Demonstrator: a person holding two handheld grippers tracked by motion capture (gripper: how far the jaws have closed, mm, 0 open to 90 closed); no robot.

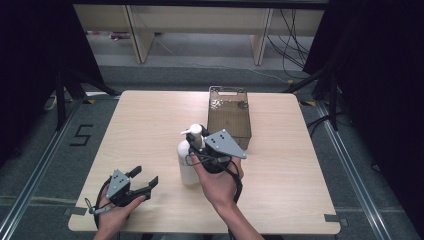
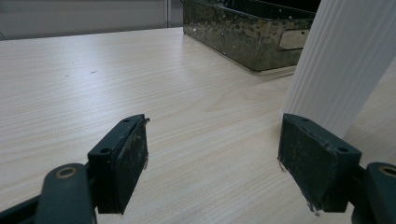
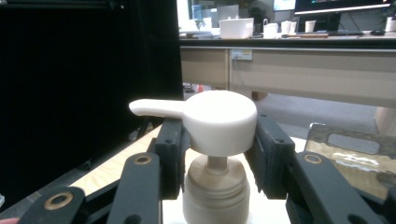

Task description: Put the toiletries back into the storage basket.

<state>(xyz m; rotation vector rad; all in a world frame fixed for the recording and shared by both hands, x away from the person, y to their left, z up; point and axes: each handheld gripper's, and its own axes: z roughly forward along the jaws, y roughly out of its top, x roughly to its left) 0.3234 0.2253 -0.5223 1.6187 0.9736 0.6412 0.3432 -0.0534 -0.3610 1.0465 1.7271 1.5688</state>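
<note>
A pale wooden table (image 1: 150,125) carried a dark metal basket (image 1: 229,120) toward its far side; the basket's contents were hard to make out. Just in front of it stood a white pump bottle (image 1: 189,162), its right flank hidden behind the right hand (image 1: 216,184). The right gripper (image 3: 218,140) had its jaws closed against the pump head (image 3: 219,119), whose spout (image 3: 154,108) pointed left. The left gripper (image 1: 145,181) rested near the table's front edge, jaws spread wide and empty, the bottle's ribbed wall cut off at the frame edge.
</note>
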